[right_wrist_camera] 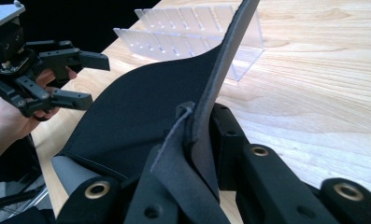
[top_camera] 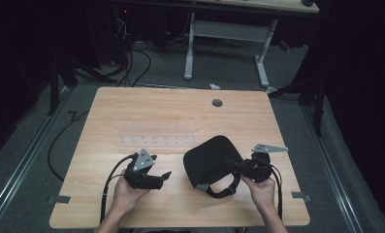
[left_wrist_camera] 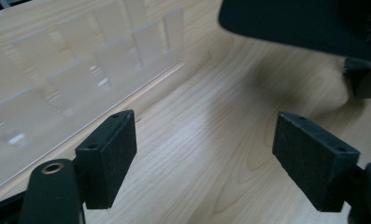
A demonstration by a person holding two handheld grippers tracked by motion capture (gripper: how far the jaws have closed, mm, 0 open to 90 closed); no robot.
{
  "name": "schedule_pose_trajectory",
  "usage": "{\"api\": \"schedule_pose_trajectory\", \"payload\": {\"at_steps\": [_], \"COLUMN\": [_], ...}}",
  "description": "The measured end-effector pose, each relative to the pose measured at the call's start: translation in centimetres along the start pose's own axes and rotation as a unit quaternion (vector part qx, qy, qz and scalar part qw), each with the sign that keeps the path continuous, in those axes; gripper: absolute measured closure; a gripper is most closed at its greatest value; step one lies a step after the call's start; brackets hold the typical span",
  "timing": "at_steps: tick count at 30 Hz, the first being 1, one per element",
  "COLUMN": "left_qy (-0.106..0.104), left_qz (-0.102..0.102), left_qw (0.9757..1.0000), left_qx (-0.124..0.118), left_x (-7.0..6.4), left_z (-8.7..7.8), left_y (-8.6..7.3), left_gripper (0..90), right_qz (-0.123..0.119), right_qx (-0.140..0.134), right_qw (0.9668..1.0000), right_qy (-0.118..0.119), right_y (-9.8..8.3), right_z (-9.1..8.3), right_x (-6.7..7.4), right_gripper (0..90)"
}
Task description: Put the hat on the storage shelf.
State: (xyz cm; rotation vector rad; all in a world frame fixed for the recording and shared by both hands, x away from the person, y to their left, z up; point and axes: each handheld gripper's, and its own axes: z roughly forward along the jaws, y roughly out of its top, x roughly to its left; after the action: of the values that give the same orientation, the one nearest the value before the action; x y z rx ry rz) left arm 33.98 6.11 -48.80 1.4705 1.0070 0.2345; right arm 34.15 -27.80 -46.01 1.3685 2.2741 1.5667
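Observation:
A black fabric cap (top_camera: 210, 162) lies on the wooden table (top_camera: 170, 109), right of centre. My right gripper (top_camera: 232, 165) is shut on the cap's edge and lifts that side off the wood. In the right gripper view the jaws (right_wrist_camera: 202, 126) pinch the thin black fabric (right_wrist_camera: 136, 112) between them. My left gripper (top_camera: 160, 166) is just left of the cap, held in a hand, pointing right toward it. Its jaws (left_wrist_camera: 204, 154) stand open above bare wood with nothing between them, and the cap (left_wrist_camera: 304, 23) hangs a little ahead. The right gripper view shows the left gripper (right_wrist_camera: 87, 79) open beside the cap.
A clear acrylic rack (top_camera: 156, 140) with several upright slots lies flat across the table's middle, behind both grippers. A round cable hole (top_camera: 217, 103) sits near the far edge. Beyond the table are a white-legged desk (top_camera: 229, 34) and floor cables (top_camera: 132, 63).

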Motion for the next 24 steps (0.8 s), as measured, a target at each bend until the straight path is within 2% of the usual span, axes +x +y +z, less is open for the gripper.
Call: {"api": "schedule_pose_trajectory", "payload": {"at_steps": [6, 10, 23, 24], "left_qy": [-0.023, -0.032, -0.042, -0.040], "left_qz": [0.014, 0.014, 0.021, 0.029], "left_qw": [0.9996, 0.9994, 0.9988, 0.9987], "left_qx": [0.011, 0.008, 0.012, 0.015], "left_x": [-1.3, -1.9, -2.4, -2.4], "left_z": [0.3, 0.5, 0.7, 0.8], "left_y": [-0.4, -0.6, -0.8, -0.9], "left_gripper": [21.6, 21.4, 21.3, 21.3], "right_qz": [0.000, -0.003, 0.002, 0.001], "right_qx": [0.010, 0.013, 0.027, 0.031], "right_qw": [0.9999, 0.9999, 0.9996, 0.9995], "right_qy": [0.005, 0.008, 0.011, 0.008], "right_y": [0.4, 0.7, 1.3, 1.3], "right_z": [0.9, 1.3, 2.5, 2.6], "right_x": [0.5, 0.8, 1.3, 1.3], "right_gripper": [83.0, 83.0, 82.9, 82.9]}}
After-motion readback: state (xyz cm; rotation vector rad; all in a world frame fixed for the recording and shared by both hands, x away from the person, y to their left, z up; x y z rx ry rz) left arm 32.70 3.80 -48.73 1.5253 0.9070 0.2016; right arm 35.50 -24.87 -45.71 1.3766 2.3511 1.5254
